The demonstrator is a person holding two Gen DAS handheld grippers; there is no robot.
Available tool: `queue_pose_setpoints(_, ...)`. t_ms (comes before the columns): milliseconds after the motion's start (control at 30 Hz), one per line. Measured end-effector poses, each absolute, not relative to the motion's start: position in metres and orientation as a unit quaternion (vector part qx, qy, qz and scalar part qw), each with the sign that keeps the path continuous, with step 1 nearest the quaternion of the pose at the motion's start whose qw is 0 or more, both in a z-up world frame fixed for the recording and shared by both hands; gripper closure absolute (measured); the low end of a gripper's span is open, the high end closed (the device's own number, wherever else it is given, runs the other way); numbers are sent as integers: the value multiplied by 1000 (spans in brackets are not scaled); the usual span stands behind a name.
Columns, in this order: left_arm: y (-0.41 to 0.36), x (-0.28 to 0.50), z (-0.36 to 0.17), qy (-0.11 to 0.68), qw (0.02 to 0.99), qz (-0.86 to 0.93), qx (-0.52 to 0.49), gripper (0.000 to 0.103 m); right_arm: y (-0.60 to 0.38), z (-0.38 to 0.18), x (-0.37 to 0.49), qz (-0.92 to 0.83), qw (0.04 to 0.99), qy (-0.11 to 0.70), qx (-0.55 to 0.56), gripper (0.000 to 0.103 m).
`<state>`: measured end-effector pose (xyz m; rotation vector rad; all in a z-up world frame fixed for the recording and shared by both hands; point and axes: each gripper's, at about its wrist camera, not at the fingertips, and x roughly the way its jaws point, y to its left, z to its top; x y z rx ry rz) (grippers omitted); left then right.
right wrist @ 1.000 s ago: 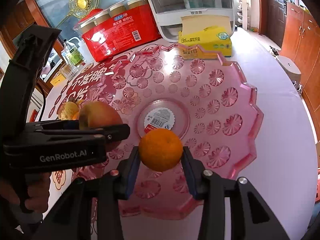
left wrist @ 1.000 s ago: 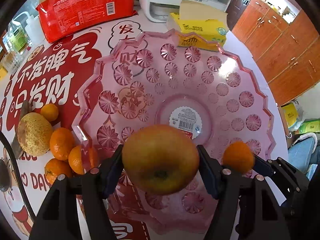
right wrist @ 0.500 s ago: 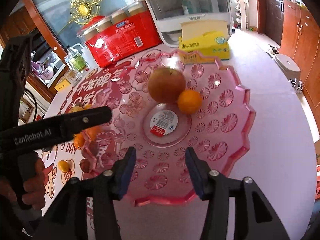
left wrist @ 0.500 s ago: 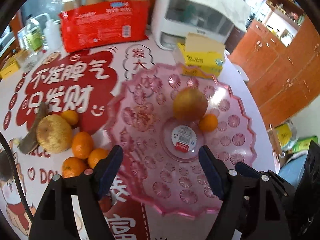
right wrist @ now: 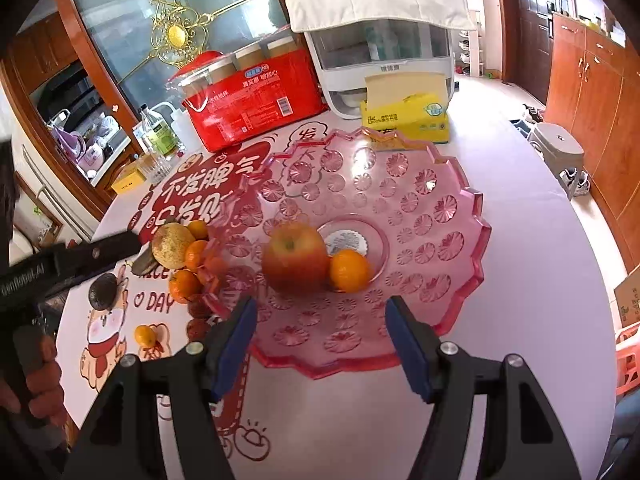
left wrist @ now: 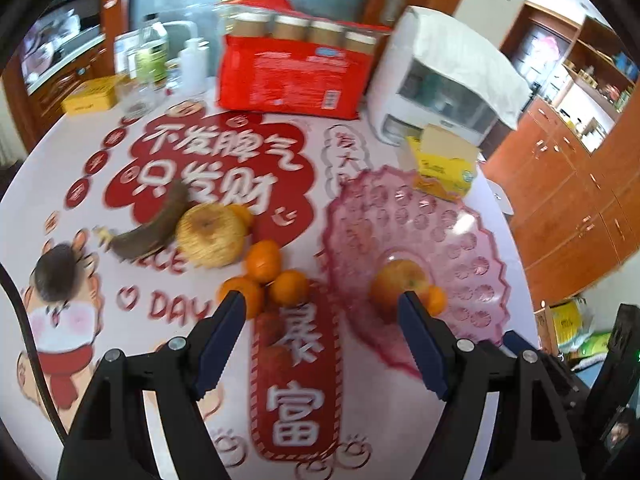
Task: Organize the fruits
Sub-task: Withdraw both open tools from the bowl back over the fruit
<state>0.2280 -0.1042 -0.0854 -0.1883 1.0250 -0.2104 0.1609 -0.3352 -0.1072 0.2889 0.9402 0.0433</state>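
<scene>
A red-yellow apple (right wrist: pixel 296 258) and a tangerine (right wrist: pixel 350 270) lie side by side in the pink glass dish (right wrist: pixel 440 208). My right gripper (right wrist: pixel 320 314) hangs above the dish's near rim, its jaws opening with nothing between them. My left gripper (left wrist: pixel 320 308) is open and empty, over the red mat left of the dish (left wrist: pixel 460 240). Just beyond its left fingertip sit three tangerines (left wrist: pixel 262 262), a rough yellow pear (left wrist: pixel 210 236), a blackened banana (left wrist: pixel 152 228) and a dark round fruit (left wrist: pixel 56 272). The apple (left wrist: pixel 396 284) shows behind its right finger.
A red pack of paper cups (left wrist: pixel 296 76), a white appliance (right wrist: pixel 384 60) and a yellow tissue box (right wrist: pixel 408 114) stand at the back, with bottles (left wrist: pixel 150 56) at the back left. A small tangerine (right wrist: pixel 145 336) lies near the table's left edge. A hand (right wrist: pixel 36 380) holds the left gripper.
Both grippers let go of their fruit: apple and tangerine now lie in the dish. Both rose and drew back; the left one swung left toward the loose fruit.
</scene>
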Motion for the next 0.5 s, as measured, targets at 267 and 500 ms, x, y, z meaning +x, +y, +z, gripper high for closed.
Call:
queue_pose_setpoints(267, -34, 198, -95, 497, 860, -53, -107, 26, -313, -104, 153, 35, 879, 451, 151, 36)
queue_pose_setpoints(500, 21, 187, -92, 498, 861, -29, -102, 26, -292, -108, 154, 36, 864, 463, 192, 36)
